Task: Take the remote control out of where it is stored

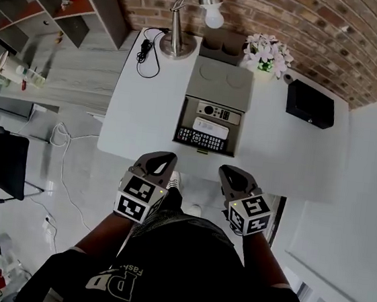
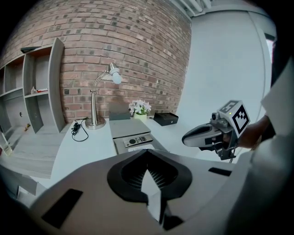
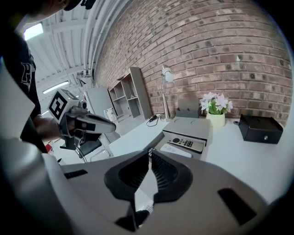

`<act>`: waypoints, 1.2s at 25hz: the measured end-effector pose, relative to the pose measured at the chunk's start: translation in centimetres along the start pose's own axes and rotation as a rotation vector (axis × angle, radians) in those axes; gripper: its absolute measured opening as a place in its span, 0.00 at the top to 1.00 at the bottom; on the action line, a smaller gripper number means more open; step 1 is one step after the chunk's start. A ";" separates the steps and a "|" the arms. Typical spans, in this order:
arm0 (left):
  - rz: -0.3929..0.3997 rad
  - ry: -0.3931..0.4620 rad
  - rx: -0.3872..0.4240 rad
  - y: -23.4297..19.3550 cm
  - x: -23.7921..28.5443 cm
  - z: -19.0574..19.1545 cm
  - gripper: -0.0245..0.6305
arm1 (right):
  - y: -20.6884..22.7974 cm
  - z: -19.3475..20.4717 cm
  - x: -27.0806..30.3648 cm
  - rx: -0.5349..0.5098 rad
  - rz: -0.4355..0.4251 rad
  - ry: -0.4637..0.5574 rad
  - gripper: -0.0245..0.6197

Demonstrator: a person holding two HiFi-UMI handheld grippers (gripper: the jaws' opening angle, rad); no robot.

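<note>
Hovering at table [image 1: 135, 117] near edge: left gripper [image 1: 164, 158], right gripper [image 1: 228, 172], fingers together; bare table flanks open box [image 1: 180, 122].

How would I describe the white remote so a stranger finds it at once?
On the white table stands a grey box with an open drawer. Inside, the white remote lies between a grey remote and a black remote, the only pale one.

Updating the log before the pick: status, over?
Left tongs and right tongs shut, empty, at near edge of table. Slim dark remote, white remote, keypad remote lie in open drawer, untouched. Nothing blocking.
</note>
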State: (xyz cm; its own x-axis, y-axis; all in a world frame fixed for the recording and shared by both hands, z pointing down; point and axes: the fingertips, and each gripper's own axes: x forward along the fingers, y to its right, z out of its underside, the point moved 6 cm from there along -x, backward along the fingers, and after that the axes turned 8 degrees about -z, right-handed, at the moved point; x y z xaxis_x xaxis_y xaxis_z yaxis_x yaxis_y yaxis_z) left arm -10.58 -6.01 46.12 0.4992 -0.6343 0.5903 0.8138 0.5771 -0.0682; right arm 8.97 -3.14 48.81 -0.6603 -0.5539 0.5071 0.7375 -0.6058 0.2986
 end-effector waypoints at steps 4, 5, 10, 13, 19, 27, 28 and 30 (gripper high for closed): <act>0.006 -0.030 -0.002 -2.2 1.6 0.2 0.95 | 0.6 -0.9 2.8 -0.053 -0.007 -0.066 0.95; 0.007 -0.039 -0.002 -2.7 2.0 0.3 0.95 | 0.8 -1.0 3.6 -0.070 -0.012 -0.087 0.95; 0.020 -0.078 0.001 -4.9 4.0 0.7 0.95 | 1.5 -1.1 8.5 -0.181 -0.055 -0.228 0.95; 0.035 -0.090 0.004 -5.9 4.5 0.8 0.95 | 1.8 -1.1 11.4 -0.253 -0.098 -0.320 0.95; 0.051 -0.073 -0.009 -8.1 5.0 0.0 0.95 | 3.1 -0.7 16.9 -0.462 -0.192 -0.536 0.92; 0.037 -0.069 -0.035 -10.3 4.7 0.0 0.95 | 3.4 -0.5 22.0 -0.566 -0.376 -0.801 0.76; 0.033 -0.068 -0.040 -10.4 4.6 0.1 0.95 | 3.3 -0.3 22.4 -0.575 -0.398 -0.835 0.74; 0.022 -0.068 -0.054 -10.7 4.5 0.2 0.95 | 3.4 0.1 23.1 -0.590 -0.435 -0.901 0.71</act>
State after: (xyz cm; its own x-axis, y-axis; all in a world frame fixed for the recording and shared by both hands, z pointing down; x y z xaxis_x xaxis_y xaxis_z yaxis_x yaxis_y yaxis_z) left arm -17.13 -14.98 49.66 0.4974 -0.5839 0.6417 0.8185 0.5610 -0.1240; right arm -3.81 -17.94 61.59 -0.3264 0.2299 0.9168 0.1359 -0.9485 0.2862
